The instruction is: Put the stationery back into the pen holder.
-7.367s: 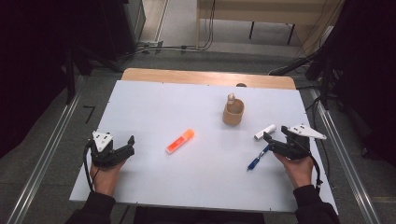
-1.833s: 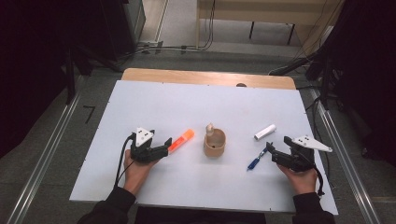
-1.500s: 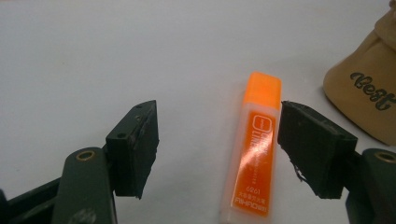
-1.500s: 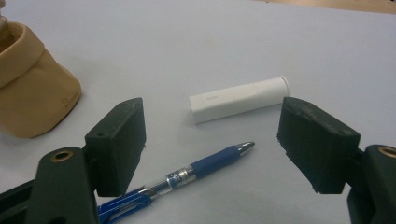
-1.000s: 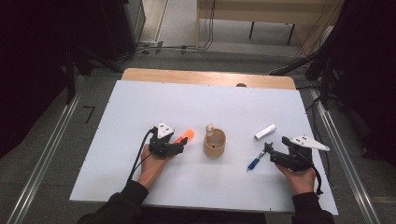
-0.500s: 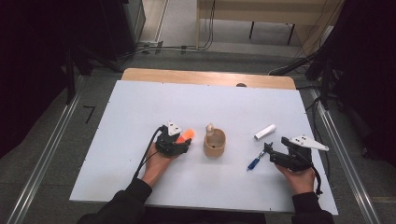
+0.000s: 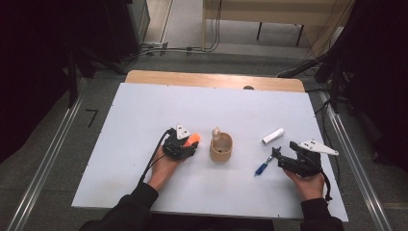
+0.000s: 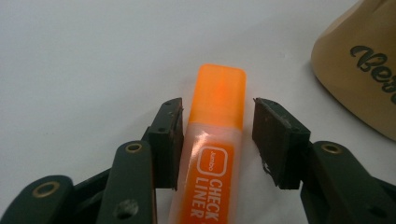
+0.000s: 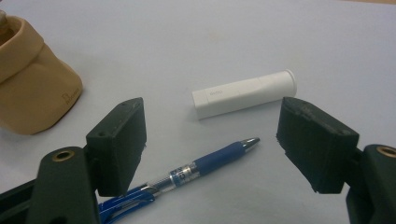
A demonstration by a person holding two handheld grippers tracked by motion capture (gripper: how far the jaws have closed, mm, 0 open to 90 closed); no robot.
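Fingers of the left gripper (image 8: 217, 140) have just been closing around the orange highlighter (image 8: 212, 154) lying flat on the white table (image 7: 144, 115); one pad seems to touch its barrel, a narrow gap remaining at the other. Just beyond stands the tan pouch (image 7: 221, 148). Further right, the right gripper (image 9: 210, 149) rests with fingers wide apart over a blue pen (image 9: 196, 170), a white tube (image 9: 245, 93) behind it.

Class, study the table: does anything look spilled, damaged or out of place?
Nothing stands out. The orange highlighter, blue pen and white tube lie flat and intact on the white table; the tan pouch stands upright.
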